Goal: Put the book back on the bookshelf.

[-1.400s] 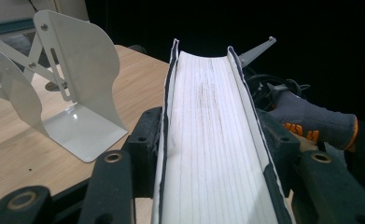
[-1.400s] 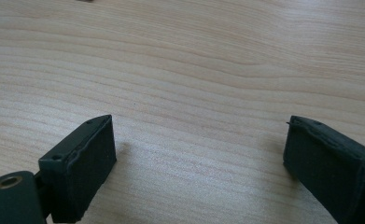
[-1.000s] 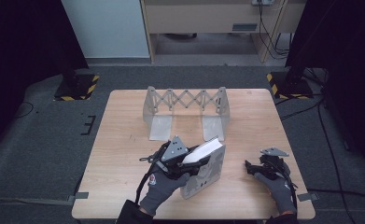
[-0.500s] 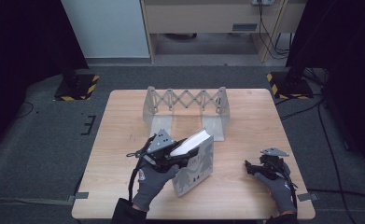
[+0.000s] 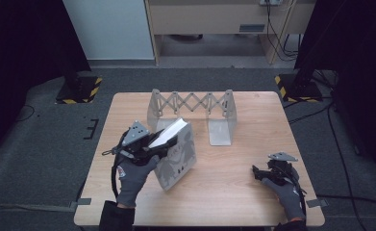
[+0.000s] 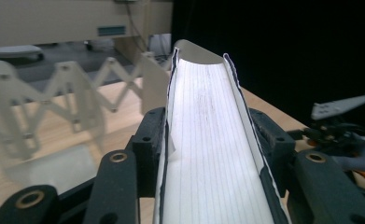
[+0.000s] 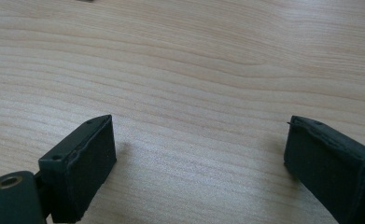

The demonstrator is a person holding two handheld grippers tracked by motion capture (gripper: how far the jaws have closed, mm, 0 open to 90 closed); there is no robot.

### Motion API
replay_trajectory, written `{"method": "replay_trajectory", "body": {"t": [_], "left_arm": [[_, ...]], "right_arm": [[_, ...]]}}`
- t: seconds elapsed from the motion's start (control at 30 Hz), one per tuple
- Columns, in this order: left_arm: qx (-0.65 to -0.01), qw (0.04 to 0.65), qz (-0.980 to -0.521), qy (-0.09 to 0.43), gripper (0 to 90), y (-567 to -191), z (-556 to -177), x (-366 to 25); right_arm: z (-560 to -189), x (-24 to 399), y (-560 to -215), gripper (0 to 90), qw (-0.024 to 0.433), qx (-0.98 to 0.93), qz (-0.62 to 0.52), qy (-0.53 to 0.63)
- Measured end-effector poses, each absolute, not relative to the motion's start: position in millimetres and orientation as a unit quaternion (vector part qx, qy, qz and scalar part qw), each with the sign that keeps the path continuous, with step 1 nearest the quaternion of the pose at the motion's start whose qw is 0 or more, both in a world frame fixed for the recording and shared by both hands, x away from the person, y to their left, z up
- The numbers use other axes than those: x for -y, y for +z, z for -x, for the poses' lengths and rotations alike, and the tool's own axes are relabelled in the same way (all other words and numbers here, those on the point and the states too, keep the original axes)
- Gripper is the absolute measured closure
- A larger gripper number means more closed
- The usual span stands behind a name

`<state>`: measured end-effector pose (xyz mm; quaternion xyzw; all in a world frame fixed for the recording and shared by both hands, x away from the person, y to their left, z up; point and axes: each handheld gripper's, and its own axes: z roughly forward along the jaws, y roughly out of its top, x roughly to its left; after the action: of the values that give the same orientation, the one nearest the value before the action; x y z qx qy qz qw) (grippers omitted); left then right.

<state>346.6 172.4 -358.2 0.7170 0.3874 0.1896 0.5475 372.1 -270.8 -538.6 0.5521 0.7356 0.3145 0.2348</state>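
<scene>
Gloved left hand (image 5: pixel 132 180) tilts clamped book (image 5: pixel 176 154).

Expanding metal bookend rack (image 5: pixel 190 113) standing on table (image 5: pixel 233 192).

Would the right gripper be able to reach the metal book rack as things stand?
Probably yes: the right gripper rests open on bare table, and nothing lies between it and the book rack; the book in the left gripper stands aside.

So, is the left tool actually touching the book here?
Touching. In the left gripper view, both jaws of the left tool press flat against the covers of the book, no gap either side.
</scene>
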Motion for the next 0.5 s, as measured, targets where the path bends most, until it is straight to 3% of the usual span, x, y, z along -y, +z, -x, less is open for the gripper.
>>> {"method": "replay_trajectory", "body": {"t": [0.5], "left_arm": [[-0.458,0.501,-0.690,0.253,52.0,-344.0,-393.2,-203.9]], "right_arm": [[-372.2,270.7,-538.6,9.2,0.235,-0.736,-0.552,0.315]]}}
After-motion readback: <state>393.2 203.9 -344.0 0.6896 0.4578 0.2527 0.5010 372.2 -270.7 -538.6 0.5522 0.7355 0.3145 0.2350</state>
